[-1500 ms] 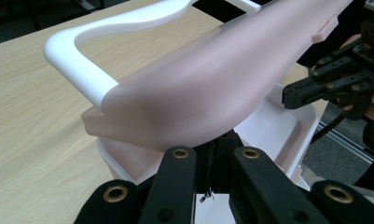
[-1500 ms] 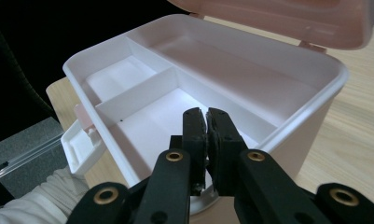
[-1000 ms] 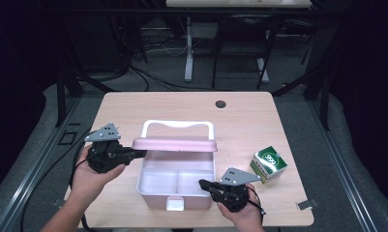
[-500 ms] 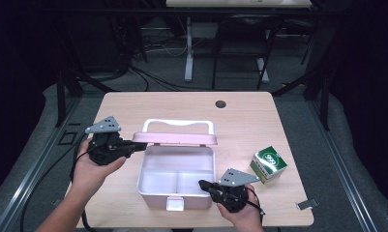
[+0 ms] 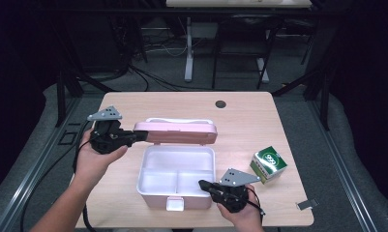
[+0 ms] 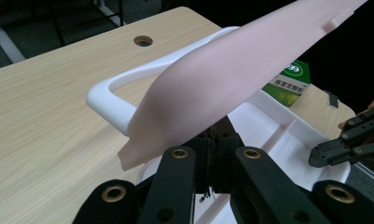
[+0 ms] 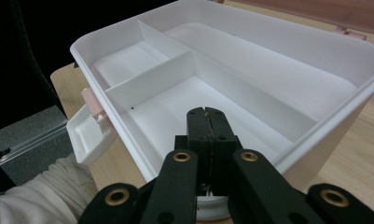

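A white compartment box (image 5: 153, 195) stands at the table's front middle, its pink lid (image 5: 182, 133) tilted up at the back, with a white handle (image 5: 177, 120) behind it. My left gripper (image 5: 142, 137) is shut, its tips against the lid's left end. In the left gripper view the lid (image 6: 231, 79) rises over my shut left gripper (image 6: 215, 135) and covers its tips. My right gripper (image 5: 204, 184) is shut at the box's front right rim. In the right gripper view my right gripper (image 7: 207, 112) reaches over the rim, above an empty compartment of the box (image 7: 268, 56).
A green carton (image 5: 268, 164) lies to the right of the box. A small metal clip (image 5: 306, 204) sits near the front right corner. A round hole (image 5: 220, 103) is in the table's far side. The box's latch (image 5: 174, 203) hangs open at its front.
The lid has swung higher. My left gripper has moved with it, farther up the picture. The right gripper has stayed put.
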The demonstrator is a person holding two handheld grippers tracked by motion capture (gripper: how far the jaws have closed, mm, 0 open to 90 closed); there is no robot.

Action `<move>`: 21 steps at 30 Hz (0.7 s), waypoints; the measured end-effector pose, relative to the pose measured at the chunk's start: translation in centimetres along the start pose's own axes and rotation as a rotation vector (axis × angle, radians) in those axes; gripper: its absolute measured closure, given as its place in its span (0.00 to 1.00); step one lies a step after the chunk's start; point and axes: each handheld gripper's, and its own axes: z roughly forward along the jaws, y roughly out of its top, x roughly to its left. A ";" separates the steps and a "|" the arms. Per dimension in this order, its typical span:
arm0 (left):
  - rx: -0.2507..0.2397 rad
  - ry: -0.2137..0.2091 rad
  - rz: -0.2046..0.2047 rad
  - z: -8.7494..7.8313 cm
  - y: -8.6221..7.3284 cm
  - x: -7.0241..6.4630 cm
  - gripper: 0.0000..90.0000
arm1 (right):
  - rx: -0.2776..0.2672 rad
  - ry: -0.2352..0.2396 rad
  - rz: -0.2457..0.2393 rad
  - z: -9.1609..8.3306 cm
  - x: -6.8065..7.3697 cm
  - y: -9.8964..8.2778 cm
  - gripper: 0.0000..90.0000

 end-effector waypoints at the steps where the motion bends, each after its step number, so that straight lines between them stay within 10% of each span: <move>1: -0.002 0.002 -0.004 0.1 0.1 0.1 0.99 | 0.000 0.001 0.002 0.0 0.0 0.0 1.00; 21: -0.016 0.031 -0.043 1.4 2.0 1.5 0.96 | -0.014 0.016 0.017 0.0 -0.2 -0.1 1.00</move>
